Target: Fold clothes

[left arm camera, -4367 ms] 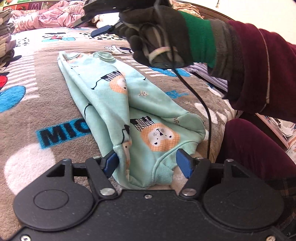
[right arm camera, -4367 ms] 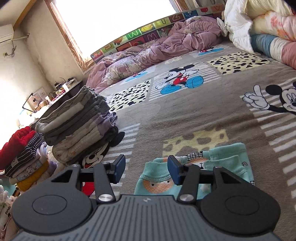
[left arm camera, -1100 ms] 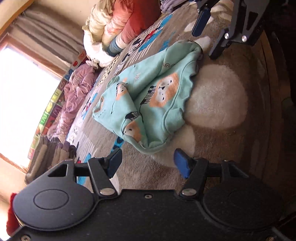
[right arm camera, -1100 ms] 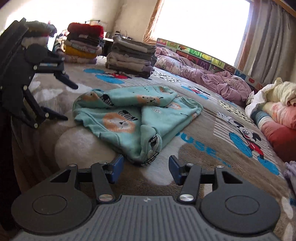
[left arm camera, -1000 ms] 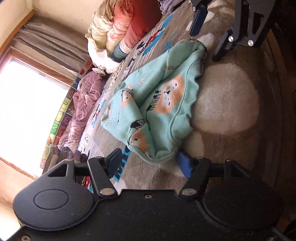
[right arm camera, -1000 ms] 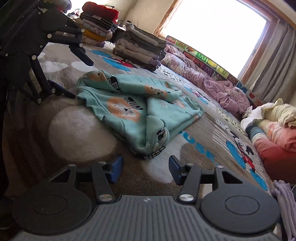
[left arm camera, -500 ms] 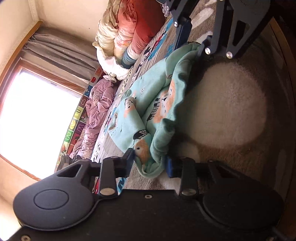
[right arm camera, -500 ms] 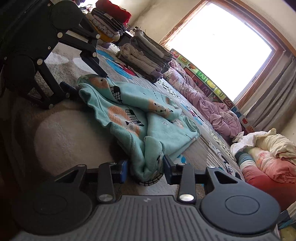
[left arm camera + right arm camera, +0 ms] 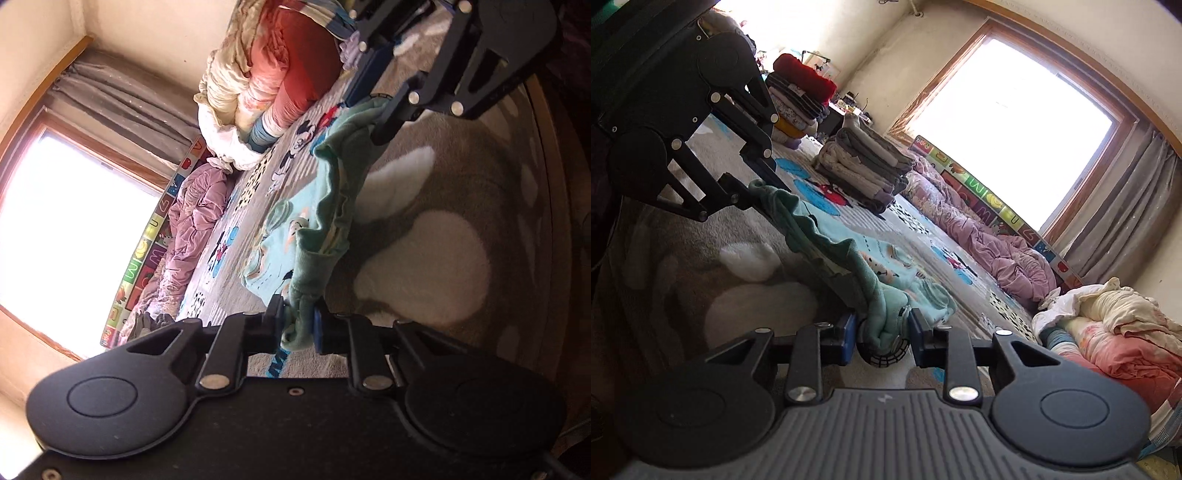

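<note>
A mint-green child's garment [image 9: 314, 229] with orange lion prints lies partly folded on a brown cartoon blanket [image 9: 461, 206]. My left gripper [image 9: 298, 325] is shut on one corner of it. My right gripper [image 9: 882, 336] is shut on the other near corner of the garment [image 9: 864, 273], by a dark ribbed cuff. The near edge hangs lifted between the two grippers, and the far part rests on the blanket. Each gripper shows in the other's view, the right one [image 9: 373, 85] at the top and the left one [image 9: 750, 177] at the upper left.
Stacks of folded clothes [image 9: 864, 166] and a red-topped pile [image 9: 801, 92] stand at the far side. A crumpled purple quilt [image 9: 990, 243] lies under the window. Rolled bedding [image 9: 1108, 332] sits at the right. The blanket's white patches [image 9: 757, 306] lie under the lifted edge.
Both grippers have closed on the near corners of the garment, one each, and lifted its near edge off the blanket. Earlier they were open, just short of it.
</note>
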### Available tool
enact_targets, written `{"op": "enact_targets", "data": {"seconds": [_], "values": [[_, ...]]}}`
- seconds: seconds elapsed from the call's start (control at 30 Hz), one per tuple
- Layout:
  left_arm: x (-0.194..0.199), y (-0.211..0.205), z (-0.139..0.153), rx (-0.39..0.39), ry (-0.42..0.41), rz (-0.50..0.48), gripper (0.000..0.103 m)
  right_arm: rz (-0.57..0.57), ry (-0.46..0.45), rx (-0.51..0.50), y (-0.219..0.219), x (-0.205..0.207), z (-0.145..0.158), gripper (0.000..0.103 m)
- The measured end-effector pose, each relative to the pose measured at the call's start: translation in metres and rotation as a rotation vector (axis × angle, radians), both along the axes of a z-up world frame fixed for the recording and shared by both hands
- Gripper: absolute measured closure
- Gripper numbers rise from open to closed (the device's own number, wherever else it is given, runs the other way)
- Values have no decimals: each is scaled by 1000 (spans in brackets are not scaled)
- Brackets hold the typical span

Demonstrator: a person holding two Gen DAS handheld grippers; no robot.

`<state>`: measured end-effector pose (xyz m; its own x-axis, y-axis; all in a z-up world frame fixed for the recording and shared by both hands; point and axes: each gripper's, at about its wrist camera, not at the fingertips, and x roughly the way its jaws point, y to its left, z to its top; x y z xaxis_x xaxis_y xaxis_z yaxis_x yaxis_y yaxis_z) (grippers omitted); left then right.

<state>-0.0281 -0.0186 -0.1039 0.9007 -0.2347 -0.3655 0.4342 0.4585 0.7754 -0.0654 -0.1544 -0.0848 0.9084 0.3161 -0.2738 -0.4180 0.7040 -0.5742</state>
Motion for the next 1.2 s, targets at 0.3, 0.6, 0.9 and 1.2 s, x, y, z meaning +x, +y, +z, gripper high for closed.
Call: {"op": "enact_targets", "data": {"seconds": [0.3, 0.6, 0.9, 1.2], "values": [[99, 26, 83, -506, 220, 27, 88, -9, -22, 324, -36, 72, 55, 72], [214, 48, 81, -946, 451, 88, 88, 28, 258, 811, -89, 204, 53, 72], [273, 51, 17, -1081, 628, 161, 89, 7, 566, 1072, -115, 263, -6, 41], [241, 84, 32, -1127, 662, 67, 19, 66, 623, 1036, -117, 245, -12, 36]]}}
